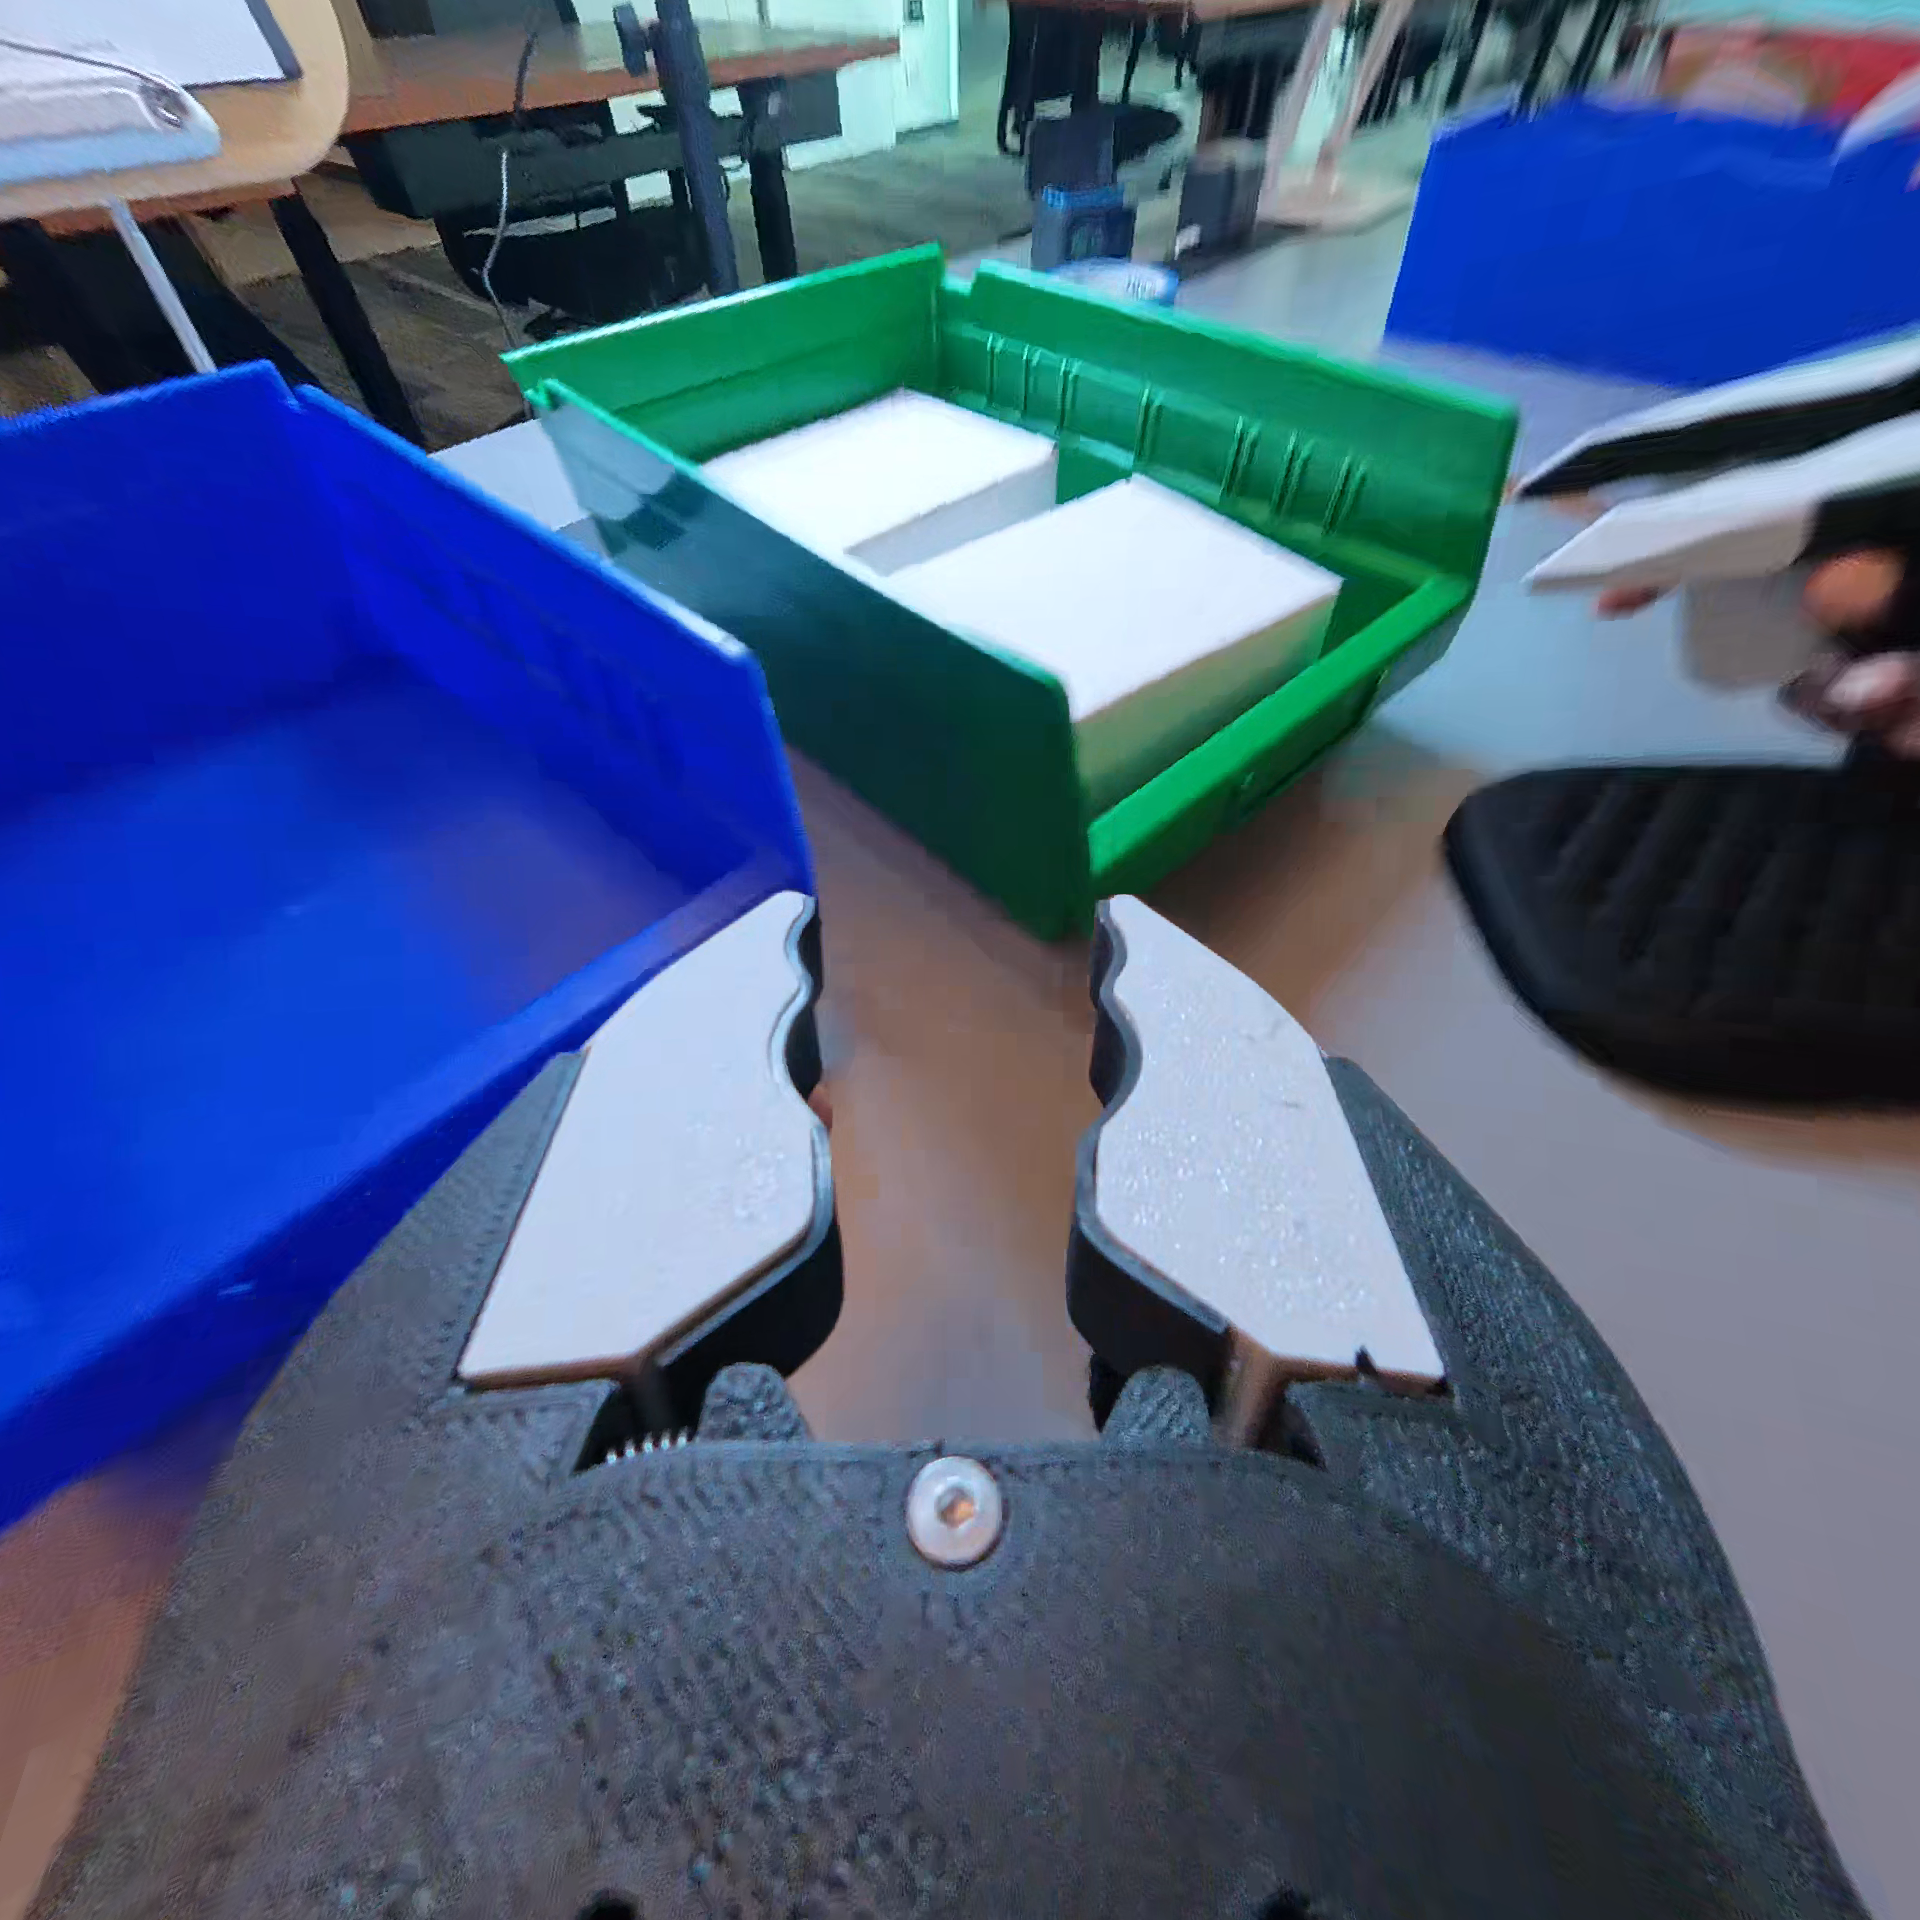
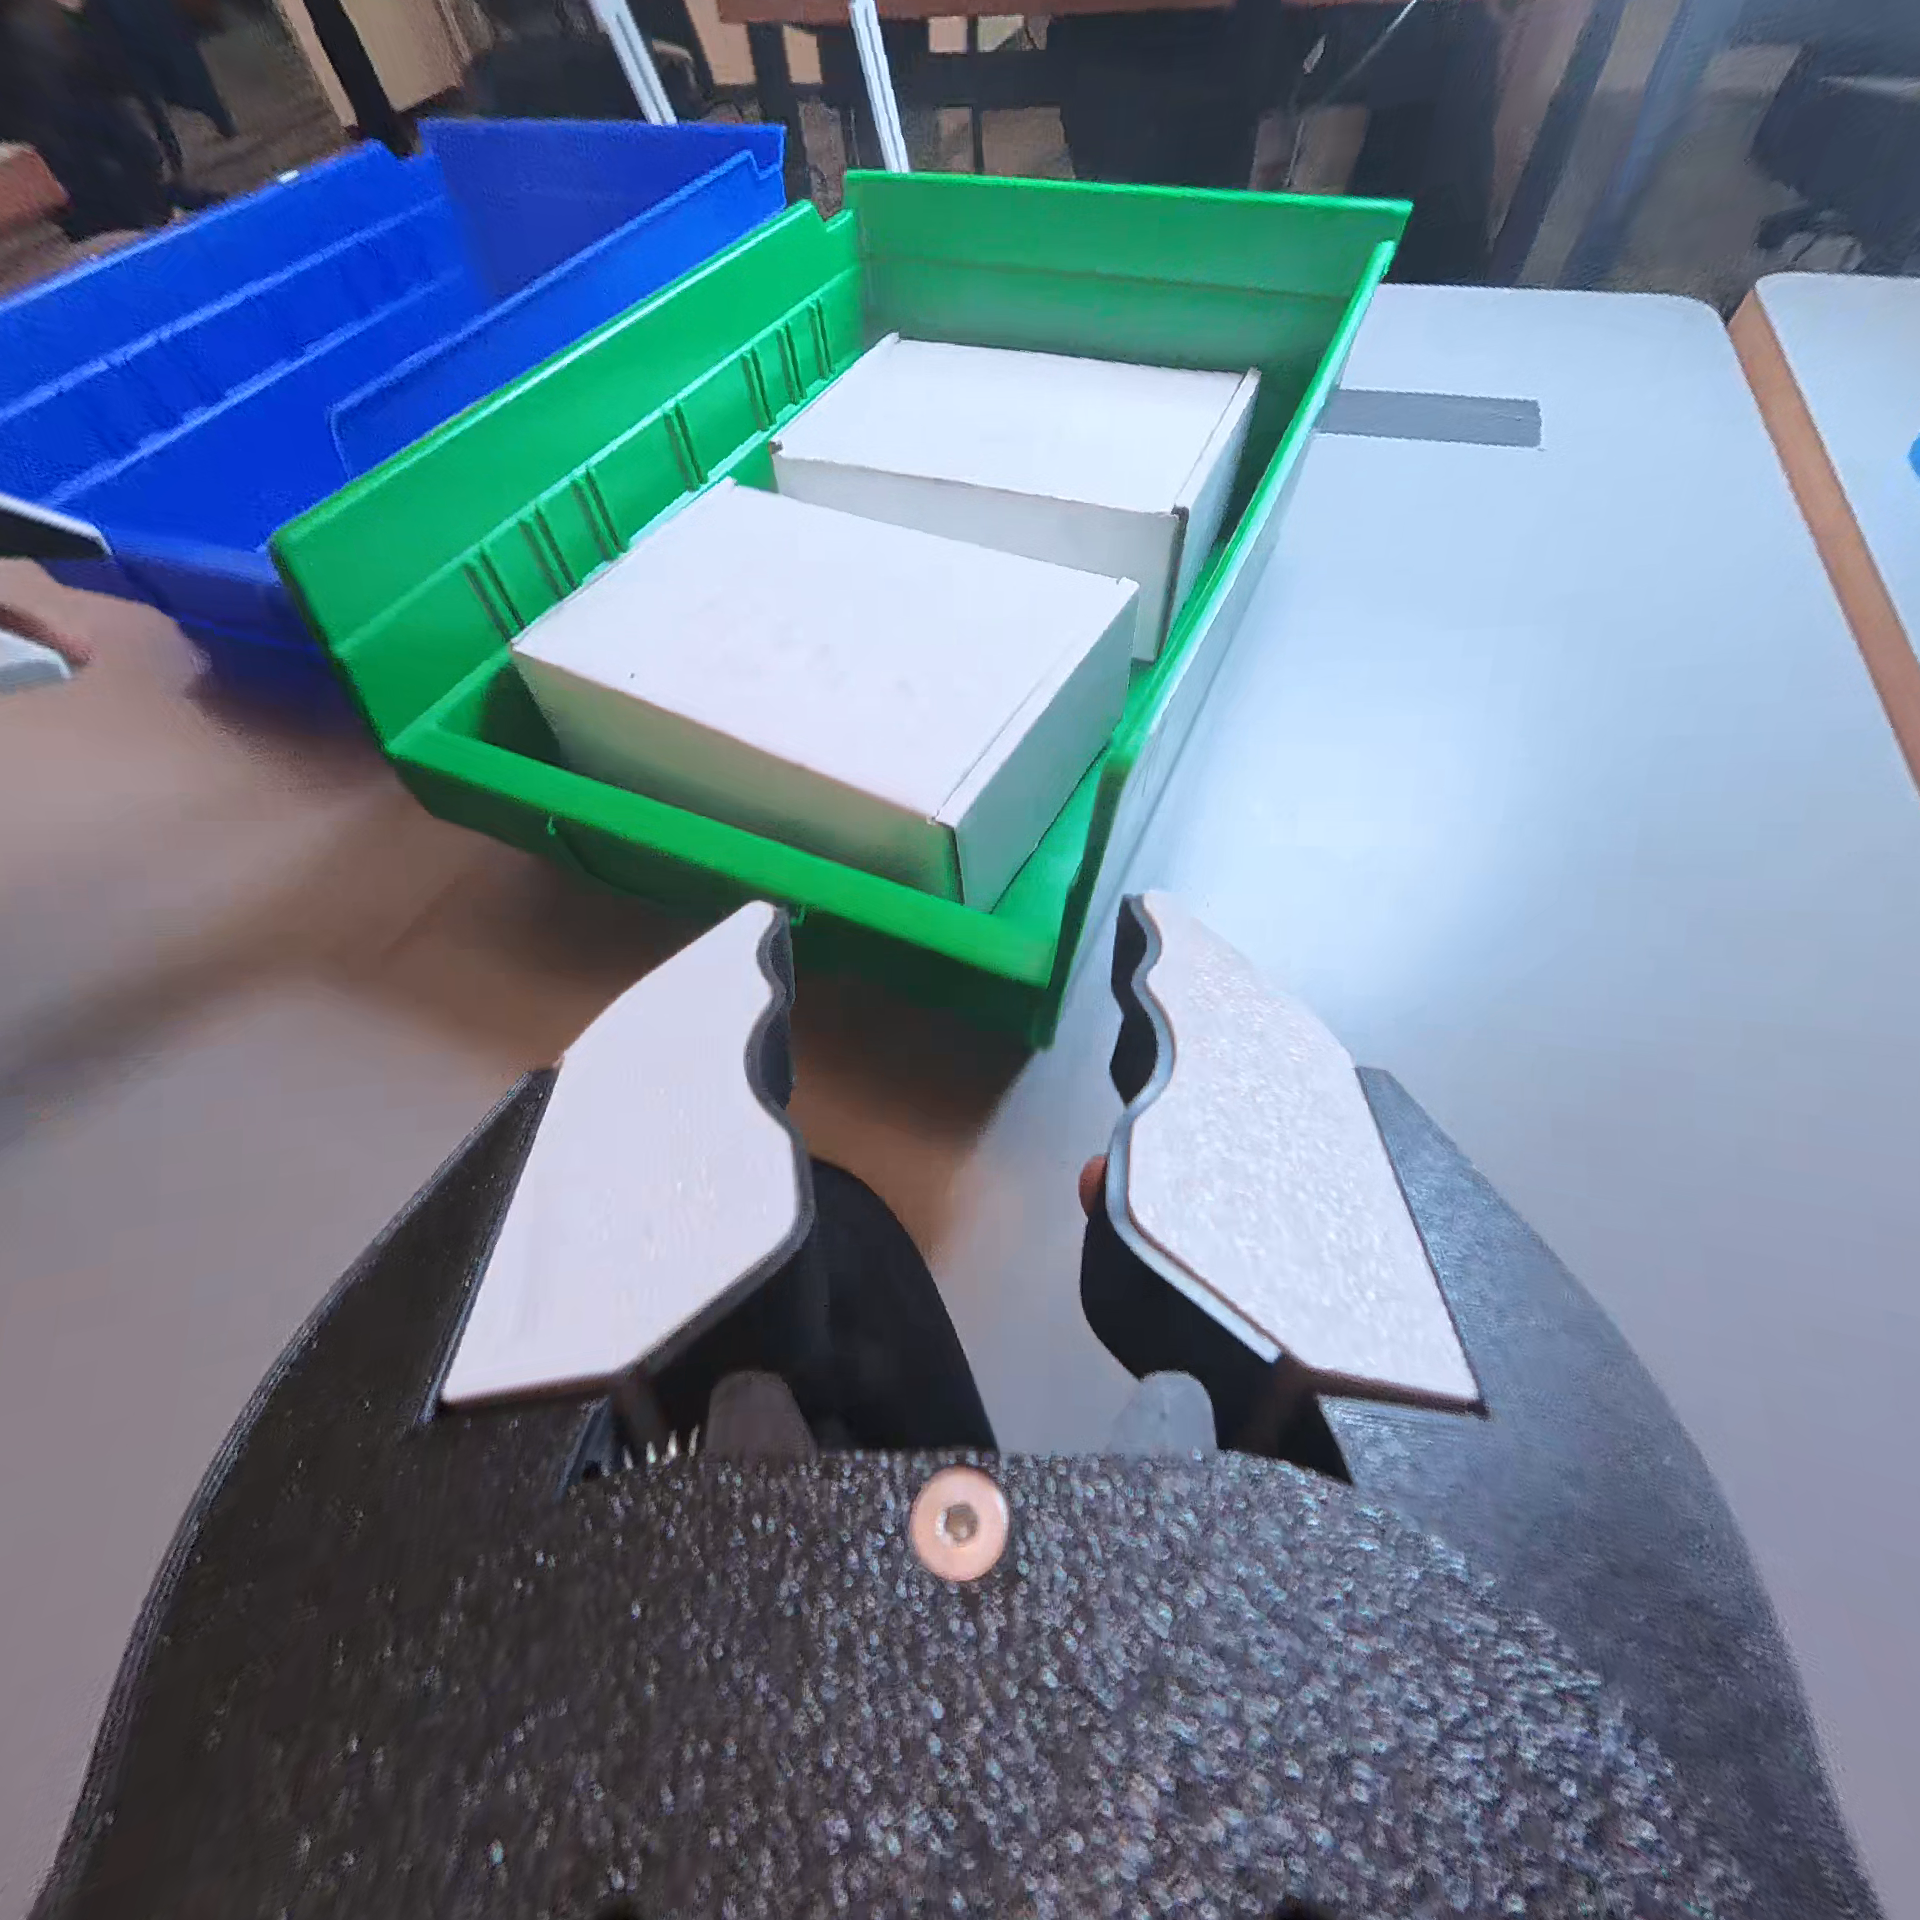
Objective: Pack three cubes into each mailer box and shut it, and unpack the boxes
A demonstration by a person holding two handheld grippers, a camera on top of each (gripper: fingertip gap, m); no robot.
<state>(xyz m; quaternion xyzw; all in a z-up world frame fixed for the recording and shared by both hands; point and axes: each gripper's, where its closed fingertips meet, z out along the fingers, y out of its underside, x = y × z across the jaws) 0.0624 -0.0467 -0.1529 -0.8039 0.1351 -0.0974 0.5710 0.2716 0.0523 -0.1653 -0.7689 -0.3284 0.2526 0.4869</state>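
Two closed white mailer boxes lie in a green bin (image 2: 727,914): a near box (image 2: 821,675) and a far box (image 2: 1018,436). The left wrist view shows the same bin (image 1: 935,748) with the two boxes (image 1: 1122,592) (image 1: 883,457). My right gripper (image 2: 951,935) is open and empty, just before the bin's near wall. My left gripper (image 1: 951,935) is open and empty, above the table between a blue bin (image 1: 312,831) and the green bin. The right gripper (image 1: 1714,488) also shows at the right of the left wrist view. No cubes are visible.
The empty blue bin (image 2: 260,343) stands left of the green bin. Another blue bin (image 1: 1662,239) is at the far right. A black ribbed pad (image 1: 1714,935) lies on the table at right. Grey tape (image 2: 1434,421) marks the table; a second table (image 2: 1849,416) adjoins at right.
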